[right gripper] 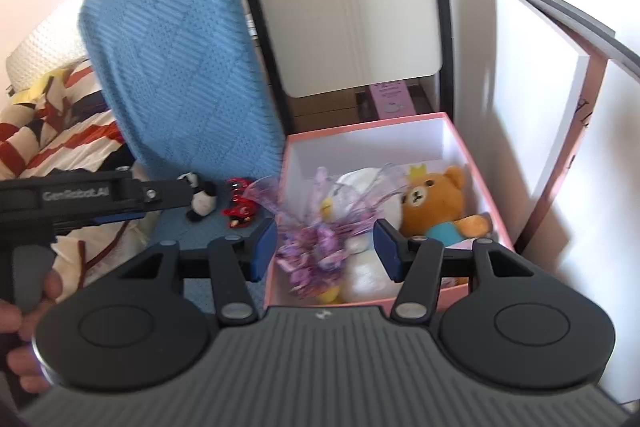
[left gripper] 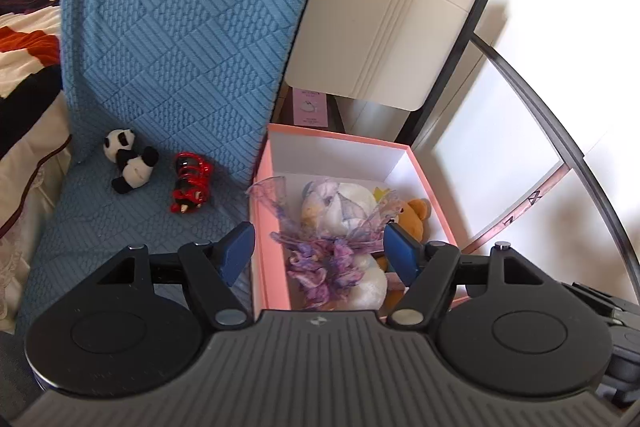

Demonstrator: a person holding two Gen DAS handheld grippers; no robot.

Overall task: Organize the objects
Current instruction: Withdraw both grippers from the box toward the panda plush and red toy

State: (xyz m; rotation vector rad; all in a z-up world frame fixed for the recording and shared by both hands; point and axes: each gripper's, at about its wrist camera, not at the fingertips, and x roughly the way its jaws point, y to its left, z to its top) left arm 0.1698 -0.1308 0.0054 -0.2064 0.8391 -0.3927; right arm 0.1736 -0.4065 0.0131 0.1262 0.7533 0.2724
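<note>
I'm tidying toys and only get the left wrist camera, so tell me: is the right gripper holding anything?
Observer: No. The right gripper is open, with nothing between its pads.
Operator: What is the bear wearing?
Observer: The bear in the pink box wears a teal top.
Operator: Can you see what is holding the left gripper?
Observer: Yes, a hand grips the handle of the left gripper.
</note>
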